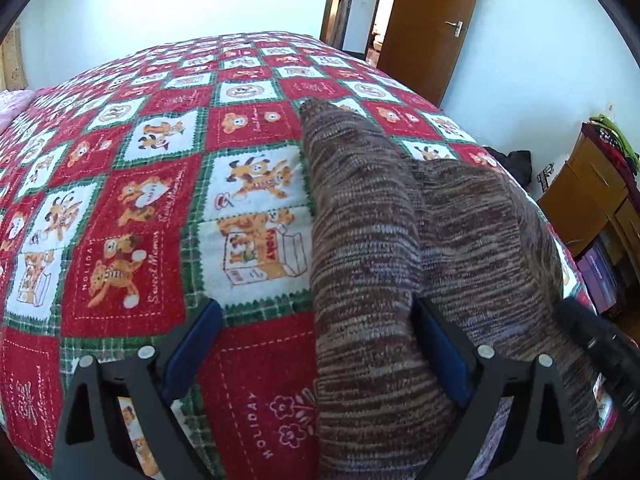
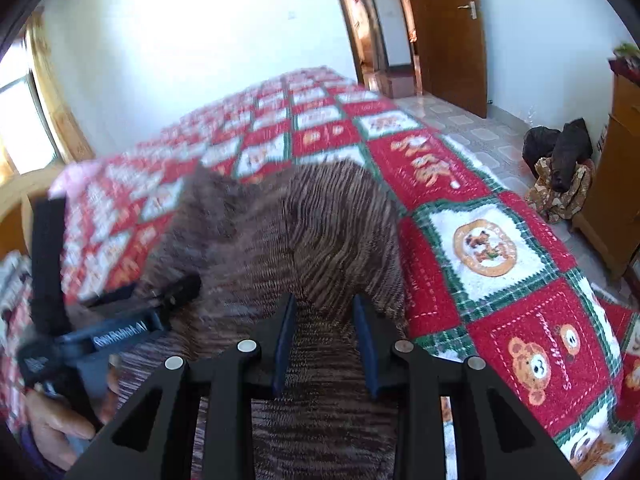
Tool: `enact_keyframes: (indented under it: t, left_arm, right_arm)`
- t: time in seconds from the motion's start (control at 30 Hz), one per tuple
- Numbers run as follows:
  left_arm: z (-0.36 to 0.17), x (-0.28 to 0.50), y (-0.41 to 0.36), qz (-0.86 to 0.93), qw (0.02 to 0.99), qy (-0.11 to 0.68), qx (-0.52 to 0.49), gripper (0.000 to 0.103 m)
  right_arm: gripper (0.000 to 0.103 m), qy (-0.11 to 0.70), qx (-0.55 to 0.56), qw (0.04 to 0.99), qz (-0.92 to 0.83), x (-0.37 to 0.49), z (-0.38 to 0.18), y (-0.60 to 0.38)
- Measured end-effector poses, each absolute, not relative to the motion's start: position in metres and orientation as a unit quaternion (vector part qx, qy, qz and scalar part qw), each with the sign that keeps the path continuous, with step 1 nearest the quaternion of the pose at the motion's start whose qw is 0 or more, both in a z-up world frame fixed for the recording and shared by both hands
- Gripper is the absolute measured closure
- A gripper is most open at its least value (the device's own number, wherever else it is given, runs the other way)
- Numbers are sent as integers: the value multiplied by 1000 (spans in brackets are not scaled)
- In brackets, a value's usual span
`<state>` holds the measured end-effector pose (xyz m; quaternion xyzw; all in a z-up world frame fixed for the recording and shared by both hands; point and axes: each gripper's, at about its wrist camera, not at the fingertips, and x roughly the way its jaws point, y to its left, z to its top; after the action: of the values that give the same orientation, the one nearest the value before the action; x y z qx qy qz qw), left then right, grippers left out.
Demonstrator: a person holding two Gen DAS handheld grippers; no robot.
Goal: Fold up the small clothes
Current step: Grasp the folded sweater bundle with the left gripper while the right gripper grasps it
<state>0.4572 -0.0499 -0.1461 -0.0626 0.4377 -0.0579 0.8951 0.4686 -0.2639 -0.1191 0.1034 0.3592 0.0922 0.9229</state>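
A brown striped knit garment [image 1: 380,240] lies on the bed's red, green and white patchwork blanket [image 1: 132,208], stretching away from me. My left gripper [image 1: 316,312] stands wide open over its near end. One pad rests by the blanket and the other over the knit, neither pressing. In the right wrist view the garment [image 2: 320,220] is blurred and humps up ahead. My right gripper [image 2: 325,304] is narrowly open with knit fabric showing in the gap, and I see no pinch. A person's hand [image 2: 56,420] holds the left tool at the left edge.
The blanket [image 2: 500,280] ends at the bed's right edge, with tiled floor [image 2: 480,128] beyond. Dark bags [image 2: 560,152] and a wooden cabinet [image 2: 616,184] stand at the right. A brown door [image 1: 428,28] and a doorway are at the back, and pink bedding [image 1: 14,104] at far left.
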Motion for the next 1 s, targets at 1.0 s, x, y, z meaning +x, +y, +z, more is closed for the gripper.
enact_keyframes:
  t: [1.0]
  left_arm:
    - [-149, 472, -63, -126, 889, 427, -104, 22]
  right_arm:
    - [51, 396, 91, 905, 123, 513, -144, -259]
